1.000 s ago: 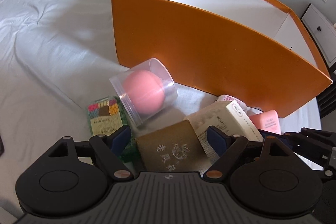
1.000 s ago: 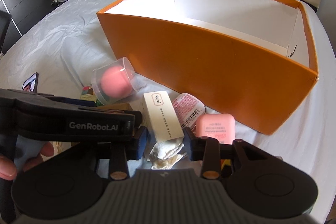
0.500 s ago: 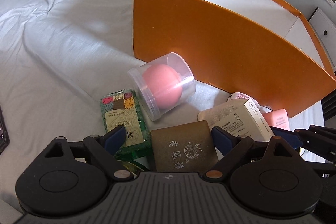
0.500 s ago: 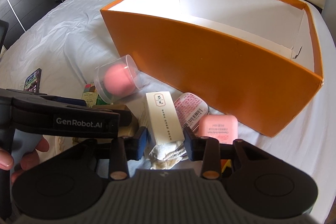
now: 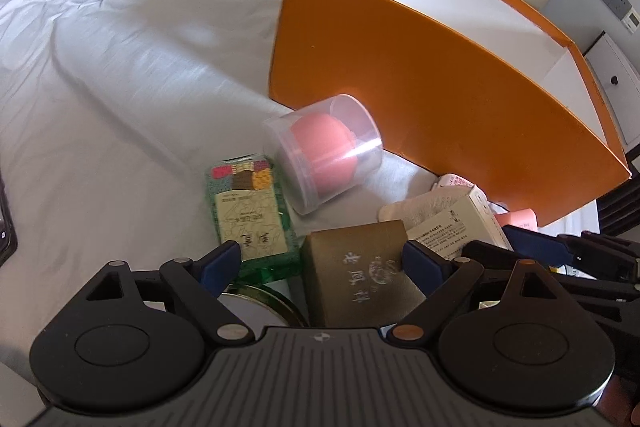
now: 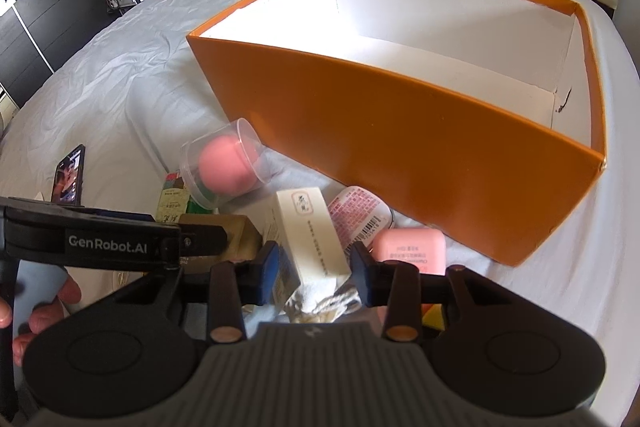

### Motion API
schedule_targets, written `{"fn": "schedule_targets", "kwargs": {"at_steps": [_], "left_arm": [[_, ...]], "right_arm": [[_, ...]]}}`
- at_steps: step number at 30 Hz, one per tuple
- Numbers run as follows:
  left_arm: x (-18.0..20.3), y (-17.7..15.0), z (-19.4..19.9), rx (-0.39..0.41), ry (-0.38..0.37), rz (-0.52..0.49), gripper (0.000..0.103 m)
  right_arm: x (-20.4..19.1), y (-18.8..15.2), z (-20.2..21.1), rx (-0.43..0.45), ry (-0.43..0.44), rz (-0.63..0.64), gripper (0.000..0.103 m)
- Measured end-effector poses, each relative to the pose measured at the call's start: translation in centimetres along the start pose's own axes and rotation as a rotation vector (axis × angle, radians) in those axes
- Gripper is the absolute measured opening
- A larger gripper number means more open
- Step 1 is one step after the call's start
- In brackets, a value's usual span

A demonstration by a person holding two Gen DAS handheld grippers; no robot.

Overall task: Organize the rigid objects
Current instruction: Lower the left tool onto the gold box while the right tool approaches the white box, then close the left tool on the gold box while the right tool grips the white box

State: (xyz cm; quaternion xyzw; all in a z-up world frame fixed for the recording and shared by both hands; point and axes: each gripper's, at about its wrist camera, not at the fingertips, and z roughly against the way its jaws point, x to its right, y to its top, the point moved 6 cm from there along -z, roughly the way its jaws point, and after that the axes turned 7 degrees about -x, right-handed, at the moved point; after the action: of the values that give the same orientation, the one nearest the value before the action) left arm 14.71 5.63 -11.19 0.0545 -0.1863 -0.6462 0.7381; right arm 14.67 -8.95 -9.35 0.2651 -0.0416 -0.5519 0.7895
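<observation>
Now left tongs (image 5: 320,259) just opened wide over brown box (image 5: 360,267); right tongs (image 6: 314,269) flank cream carton (image 6: 310,231)

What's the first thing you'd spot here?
The big orange box on the grey bedsheet, open and white inside. Next, the pink ball in a clear tub lying on its side just in front of the box, among small packets.

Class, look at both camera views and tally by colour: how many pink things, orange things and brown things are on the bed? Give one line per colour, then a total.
Pink: 3 (sponge in clear tub, pink case, pink-printed round packet)
Orange: 1 (orange box)
Brown: 1 (brown box)
Total: 5
</observation>
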Motion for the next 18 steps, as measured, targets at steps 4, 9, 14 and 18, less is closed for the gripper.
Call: {"fn": "schedule_targets", "kwargs": {"at_steps": [4, 9, 14, 18], "left_arm": [[1.2, -0.1, 0.0, -0.010, -0.015, -0.027, 0.103], [2.2, -0.6, -0.8, -0.026, -0.023, -0.069, 0.103], [3.4, -0.5, -1.2, -0.001, 0.080, -0.163, 0.103], [4.4, -0.9, -1.5, 0.001, 0.102, -0.218, 0.103]], "right_arm": [[1.0, 0.0, 0.8, 0.005, 0.011, -0.016, 0.040], [2.0, 0.0, 0.8, -0.004, 0.080, -0.091, 0.038], [2.1, 0.4, 0.3, 0.002, 0.107, -0.112, 0.039], [1.9, 1.0, -0.4, -0.016, 0.132, -0.101, 0.045]]}}
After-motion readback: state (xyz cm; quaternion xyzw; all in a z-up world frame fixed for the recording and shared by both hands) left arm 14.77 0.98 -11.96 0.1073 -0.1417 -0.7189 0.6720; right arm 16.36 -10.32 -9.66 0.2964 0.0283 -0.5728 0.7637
